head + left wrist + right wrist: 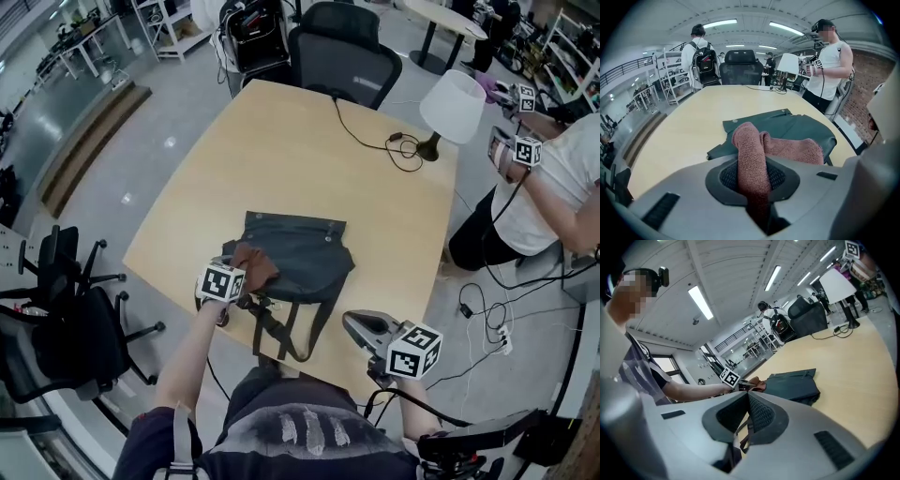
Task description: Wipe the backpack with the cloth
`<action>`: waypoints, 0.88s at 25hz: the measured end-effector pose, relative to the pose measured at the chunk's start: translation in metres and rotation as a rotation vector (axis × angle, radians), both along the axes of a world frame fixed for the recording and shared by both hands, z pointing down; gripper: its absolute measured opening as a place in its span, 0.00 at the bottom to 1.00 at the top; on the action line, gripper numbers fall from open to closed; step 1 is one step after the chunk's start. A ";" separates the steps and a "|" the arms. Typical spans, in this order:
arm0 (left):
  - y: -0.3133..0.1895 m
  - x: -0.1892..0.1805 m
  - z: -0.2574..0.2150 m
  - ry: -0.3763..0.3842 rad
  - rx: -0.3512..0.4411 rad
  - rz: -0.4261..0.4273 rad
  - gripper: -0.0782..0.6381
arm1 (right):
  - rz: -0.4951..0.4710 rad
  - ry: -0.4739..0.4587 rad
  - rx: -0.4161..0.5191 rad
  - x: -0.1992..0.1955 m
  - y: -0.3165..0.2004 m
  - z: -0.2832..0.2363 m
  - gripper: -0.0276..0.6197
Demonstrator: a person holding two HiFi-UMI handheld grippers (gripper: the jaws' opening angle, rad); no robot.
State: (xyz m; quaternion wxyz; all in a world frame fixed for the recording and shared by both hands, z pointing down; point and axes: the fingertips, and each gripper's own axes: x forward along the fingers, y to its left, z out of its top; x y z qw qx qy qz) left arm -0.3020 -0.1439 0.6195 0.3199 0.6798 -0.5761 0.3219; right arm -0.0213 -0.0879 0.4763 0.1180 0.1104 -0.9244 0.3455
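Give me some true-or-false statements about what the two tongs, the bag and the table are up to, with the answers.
1. The left tongs grip the reddish cloth. True.
2. The backpack hangs from a chair. False: it lies flat on the table.
3. The right tongs hold a strap. False: they are shut on nothing, beside the backpack.
4. A lamp with a white shade stands on the table. True.
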 end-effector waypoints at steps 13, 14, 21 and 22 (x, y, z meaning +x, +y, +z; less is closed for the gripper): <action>0.022 -0.054 -0.075 -0.081 0.287 0.212 0.20 | -0.026 0.042 0.266 -0.122 0.038 -0.054 0.05; 0.023 -0.048 -0.085 -0.060 0.322 0.251 0.20 | -0.012 0.041 0.279 -0.130 0.042 -0.058 0.05; 0.068 -0.004 -0.127 0.113 0.454 0.444 0.20 | 0.049 0.026 0.288 -0.160 0.079 -0.073 0.05; 0.076 0.001 -0.132 0.132 0.473 0.465 0.20 | 0.055 0.029 0.289 -0.162 0.087 -0.074 0.05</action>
